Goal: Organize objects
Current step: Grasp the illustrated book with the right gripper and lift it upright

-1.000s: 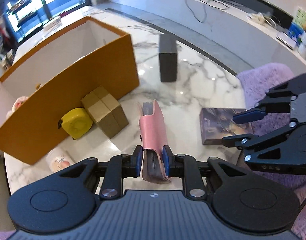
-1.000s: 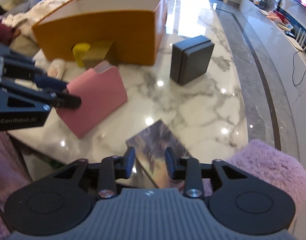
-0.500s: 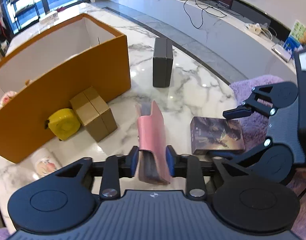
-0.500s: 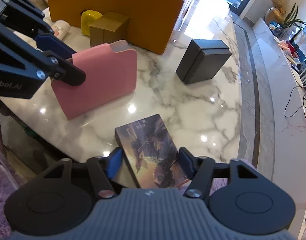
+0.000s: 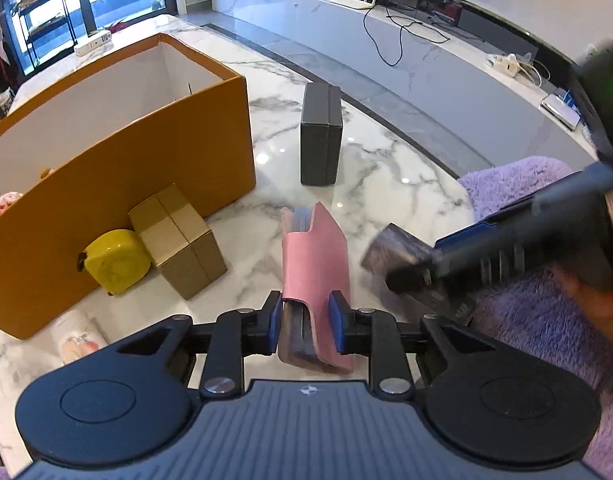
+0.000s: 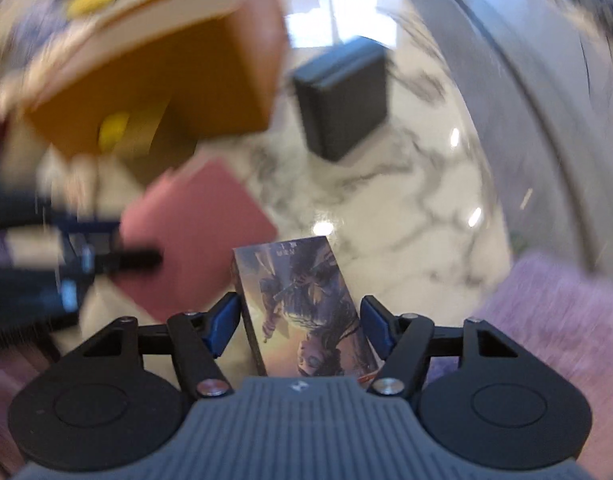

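Left gripper (image 5: 305, 322) clamps pink case (image 5: 315, 264) near table edge (image 5: 460, 188).

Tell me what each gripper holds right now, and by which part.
The left gripper is shut on the pink case, clamping its near end. The right gripper straddles the picture box at its near end, fingers apart; contact cannot be told.

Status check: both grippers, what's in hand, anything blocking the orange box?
Left gripper shut on pink case. Right gripper straddling illustrated box, contact unclear. Orange box open-topped; nothing seen blocking it.
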The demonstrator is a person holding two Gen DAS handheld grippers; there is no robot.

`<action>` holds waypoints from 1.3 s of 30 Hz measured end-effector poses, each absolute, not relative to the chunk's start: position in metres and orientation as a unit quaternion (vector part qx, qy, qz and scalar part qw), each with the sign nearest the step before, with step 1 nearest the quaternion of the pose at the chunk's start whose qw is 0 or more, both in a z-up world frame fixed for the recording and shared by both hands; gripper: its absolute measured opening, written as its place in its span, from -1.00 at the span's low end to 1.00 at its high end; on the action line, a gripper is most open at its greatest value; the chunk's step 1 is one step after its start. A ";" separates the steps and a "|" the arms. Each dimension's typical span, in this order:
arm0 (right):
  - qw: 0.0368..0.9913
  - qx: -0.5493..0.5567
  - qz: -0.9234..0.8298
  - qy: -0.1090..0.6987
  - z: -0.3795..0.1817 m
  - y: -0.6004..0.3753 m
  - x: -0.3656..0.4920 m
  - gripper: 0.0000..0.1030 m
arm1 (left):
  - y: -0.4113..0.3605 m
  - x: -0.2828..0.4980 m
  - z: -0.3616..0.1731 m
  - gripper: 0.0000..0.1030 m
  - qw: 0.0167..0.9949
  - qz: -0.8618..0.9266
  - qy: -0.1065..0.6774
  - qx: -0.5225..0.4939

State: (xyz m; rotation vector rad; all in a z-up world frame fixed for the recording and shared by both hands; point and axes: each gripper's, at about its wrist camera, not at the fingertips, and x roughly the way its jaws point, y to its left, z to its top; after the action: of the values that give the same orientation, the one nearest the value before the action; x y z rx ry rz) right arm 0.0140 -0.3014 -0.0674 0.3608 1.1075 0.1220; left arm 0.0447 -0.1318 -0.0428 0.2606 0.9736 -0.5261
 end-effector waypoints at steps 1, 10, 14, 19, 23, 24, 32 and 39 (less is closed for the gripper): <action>0.821 0.220 0.059 0.524 -0.071 -0.309 0.015 0.28 | -0.132 0.043 -0.042 -0.48 0.842 -0.252 0.461 0.124; 0.762 0.390 0.052 0.514 -0.092 -0.322 0.021 0.27 | -0.134 0.039 -0.041 -0.50 0.837 -0.268 0.465 0.110; 0.725 0.465 0.066 0.503 -0.103 -0.331 0.019 0.25 | -0.139 0.036 -0.042 -0.50 0.837 -0.273 0.461 0.112; 0.735 0.452 0.056 0.502 -0.102 -0.327 0.019 0.25 | -0.143 0.040 -0.047 -0.46 0.836 -0.276 0.466 0.095; 0.733 0.461 0.055 0.497 -0.109 -0.331 0.019 0.22 | -0.140 0.045 -0.051 -0.45 0.843 -0.273 0.460 0.061; 0.733 0.462 0.056 0.496 -0.109 -0.331 0.019 0.21 | -0.139 0.046 -0.051 -0.45 0.845 -0.272 0.458 0.055; 0.738 0.463 0.054 0.488 -0.109 -0.334 0.017 0.19 | -0.128 0.059 -0.057 -0.45 0.838 -0.271 0.474 -0.016; 0.734 0.476 0.046 0.482 -0.110 -0.338 0.015 0.18 | -0.099 0.081 -0.082 -0.44 0.797 -0.268 0.513 -0.171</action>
State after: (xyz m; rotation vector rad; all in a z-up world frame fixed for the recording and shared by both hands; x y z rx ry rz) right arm 0.0145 -0.3384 -0.1100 1.0466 1.0603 0.1017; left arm 0.0809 -0.0991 -0.0816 -0.3671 1.1024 -0.5759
